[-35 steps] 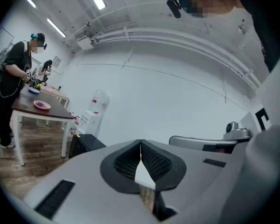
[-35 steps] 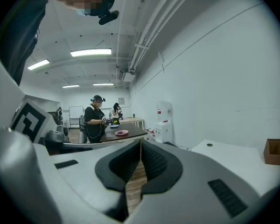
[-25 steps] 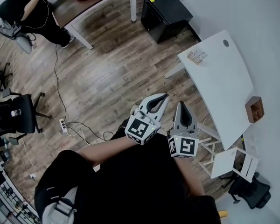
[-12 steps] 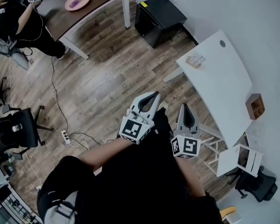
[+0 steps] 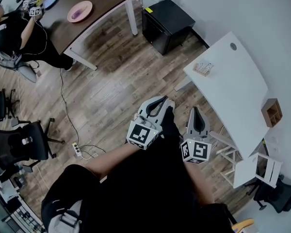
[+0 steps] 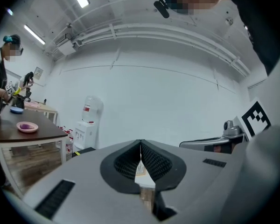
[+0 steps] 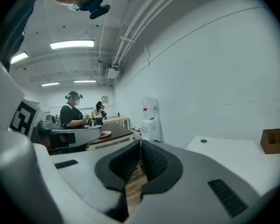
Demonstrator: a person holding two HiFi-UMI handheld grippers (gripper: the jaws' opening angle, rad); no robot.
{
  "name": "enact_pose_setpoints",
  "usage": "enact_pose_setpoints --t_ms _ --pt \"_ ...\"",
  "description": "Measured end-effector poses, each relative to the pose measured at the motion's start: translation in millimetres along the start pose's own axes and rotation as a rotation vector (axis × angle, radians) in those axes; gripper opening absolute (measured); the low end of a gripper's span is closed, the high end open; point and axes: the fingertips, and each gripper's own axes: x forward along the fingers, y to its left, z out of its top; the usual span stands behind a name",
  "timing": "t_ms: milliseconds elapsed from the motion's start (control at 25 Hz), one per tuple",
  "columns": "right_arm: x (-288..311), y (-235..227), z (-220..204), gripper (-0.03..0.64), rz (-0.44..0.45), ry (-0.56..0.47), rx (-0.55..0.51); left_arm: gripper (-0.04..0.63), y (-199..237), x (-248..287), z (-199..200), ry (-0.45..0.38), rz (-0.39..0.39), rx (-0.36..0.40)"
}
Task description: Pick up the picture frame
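A small flat picture frame (image 5: 204,68) lies on the white table (image 5: 233,96) near its far left edge. Both grippers hang over the wooden floor, close to my body and short of the table. My left gripper (image 5: 163,101) is shut with nothing in it, and so is my right gripper (image 5: 194,109). In the left gripper view the jaws (image 6: 140,146) meet, and part of the frame (image 6: 140,171) shows through the gap below them. The right gripper view has its closed jaws (image 7: 140,143) over bare floor, with the white table (image 7: 233,153) to the right.
A brown wooden box (image 5: 272,112) sits at the white table's right edge. A white chair (image 5: 254,166) stands beside that table. A black cabinet (image 5: 167,17), a dark table with a pink plate (image 5: 79,11), a seated person (image 5: 14,30), an office chair (image 5: 19,144) and floor cables (image 5: 77,149) lie farther off.
The head view has shifted a little over the floor. Both grippers stay shut, held side by side in front of me, the right one slightly lower in view.
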Motion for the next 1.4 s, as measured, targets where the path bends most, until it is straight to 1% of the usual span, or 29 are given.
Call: enact_pose_setpoints --t_ms 80,200,240,520,720,840,1000,1160,1280,1400 --pt "12 -10 -1 0.035 -0.004 0.003 0.013 0.014 1 17 -1 0.014 -0.015 0.017" --pt "31 -32 -4 0.035 -0.007 0.016 0.029 0.015 -1 48 -4 0.043 -0.035 0.080" --pt "37 -41 -4 0.035 -0.013 0.019 0.031 0.015 -2 59 -6 0.053 -0.045 0.089" --pt "82 -102 -14 0.035 -0.063 0.040 0.047 0.014 -8 136 -29 0.103 -0.088 0.036" --pt "115 -138 -31 0.035 -0.079 0.078 0.065 0.015 -5 182 -50 0.165 -0.089 0.035" --pt "134 -153 -40 0.035 -0.068 0.098 0.070 0.015 -4 204 -61 0.204 -0.095 0.038" --pt "154 -171 -52 0.035 -0.062 0.128 0.069 0.015 -3 232 -74 0.229 -0.103 0.039" --pt "171 -182 -70 0.035 -0.059 0.178 0.068 0.017 11 251 -90 0.238 -0.087 0.012" --pt "182 -196 -89 0.035 -0.054 0.230 0.074 0.017 20 264 -108 0.264 -0.062 -0.006" --pt "189 -212 -112 0.037 -0.056 0.297 0.083 0.017 20 275 -126 0.291 -0.060 -0.020"
